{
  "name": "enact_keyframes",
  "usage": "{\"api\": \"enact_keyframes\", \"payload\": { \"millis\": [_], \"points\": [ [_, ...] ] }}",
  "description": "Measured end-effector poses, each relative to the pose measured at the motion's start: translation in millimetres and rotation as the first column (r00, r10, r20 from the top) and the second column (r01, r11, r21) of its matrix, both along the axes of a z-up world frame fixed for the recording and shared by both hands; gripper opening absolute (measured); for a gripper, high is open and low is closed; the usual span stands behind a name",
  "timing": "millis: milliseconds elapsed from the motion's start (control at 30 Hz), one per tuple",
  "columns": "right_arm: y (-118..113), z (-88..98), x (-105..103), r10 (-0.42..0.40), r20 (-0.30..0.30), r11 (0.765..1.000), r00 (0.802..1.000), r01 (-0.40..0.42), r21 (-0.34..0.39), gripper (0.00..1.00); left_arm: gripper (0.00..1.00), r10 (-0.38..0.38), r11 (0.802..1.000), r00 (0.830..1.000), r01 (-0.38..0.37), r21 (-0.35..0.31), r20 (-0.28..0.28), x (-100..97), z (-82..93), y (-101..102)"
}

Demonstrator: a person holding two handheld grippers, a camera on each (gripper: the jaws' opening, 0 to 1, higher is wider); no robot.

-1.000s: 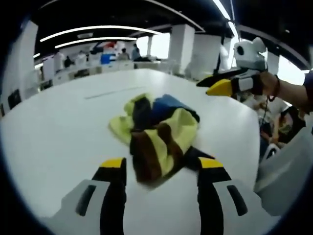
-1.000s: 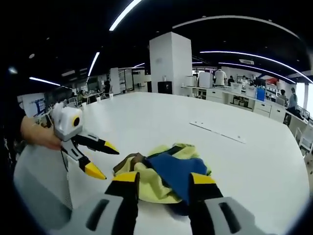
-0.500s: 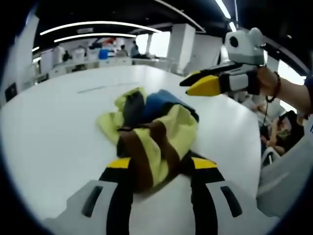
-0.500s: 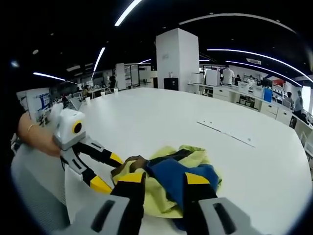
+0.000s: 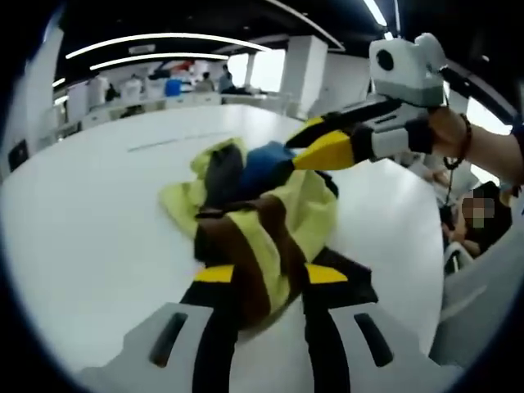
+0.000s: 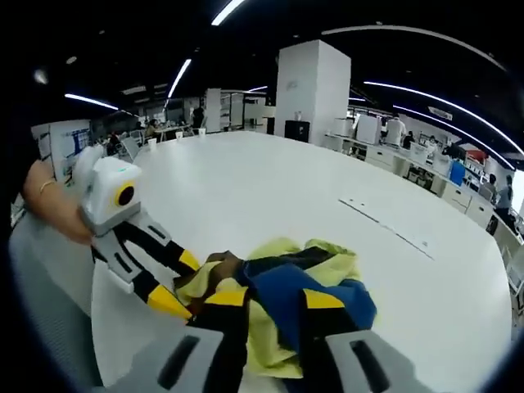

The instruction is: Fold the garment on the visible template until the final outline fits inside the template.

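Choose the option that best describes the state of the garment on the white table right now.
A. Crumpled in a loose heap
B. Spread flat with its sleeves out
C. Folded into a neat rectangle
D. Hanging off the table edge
A: the garment lies bunched on the table, its yellow, brown, blue and dark folds piled over one another, with the left gripper and right gripper closing in on it.

Grey grippers (image 5: 260, 274), black jaws, yellow tips.

No legible text, no labels, brands, numbers or signs
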State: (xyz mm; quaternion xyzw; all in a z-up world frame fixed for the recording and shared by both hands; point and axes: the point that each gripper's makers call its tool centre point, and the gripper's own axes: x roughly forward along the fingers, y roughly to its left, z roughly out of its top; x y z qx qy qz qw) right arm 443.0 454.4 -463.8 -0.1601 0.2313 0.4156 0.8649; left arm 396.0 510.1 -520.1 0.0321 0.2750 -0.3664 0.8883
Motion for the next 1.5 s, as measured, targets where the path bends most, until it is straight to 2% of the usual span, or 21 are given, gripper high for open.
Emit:
{"api": "enact_keyframes", "payload": {
  "millis": [167,367,567,767,967,1367,1500],
  "points": [
    [1.3,-3.3,1.0,0.019,0.028,0.999,0.999,-0.018,-0.038,0.09,0.14,-0.008,1.000,1.000,0.008,0.014,0.008,-2.0,1.2,0.0],
    [0.7,-5.2,3.0,0.025,0.032,0.998,0.999,-0.024,-0.051,0.00,0.10,-0.004,1.000,1.000,0.004,0.007,0.015,-1.4,4.8,0.9],
    [-1.4,1.2,5.6,0.009,0.032,1.000,0.999,-0.008,-0.023,0.00,0.07,-0.005,1.000,1.000,0.005,-0.008,0.024,-2.1,13.3,2.3],
    [-6.5,18.0,9.4,-0.015,0.054,1.000,0.998,0.014,0.019,0.00,0.05,-0.011,1.000,0.999,0.011,-0.013,0.051,0.3,30.7,5.8],
    [-13.7,35.6,13.7,-0.046,0.052,0.996,0.998,0.041,0.078,0.00,0.04,-0.006,1.000,0.997,0.006,-0.006,0.074,5.6,45.9,10.6],
    [-43.3,66.5,35.3,-0.119,0.102,0.989,0.988,0.109,0.103,0.00,0.04,0.028,0.999,0.992,-0.024,-0.034,0.123,30.7,84.9,17.8],
    [-52.0,73.1,42.7,-0.140,0.110,0.986,0.984,0.128,0.108,0.00,0.00,0.032,0.999,0.989,-0.026,-0.042,0.147,42.9,99.6,16.8]
  ]
}}
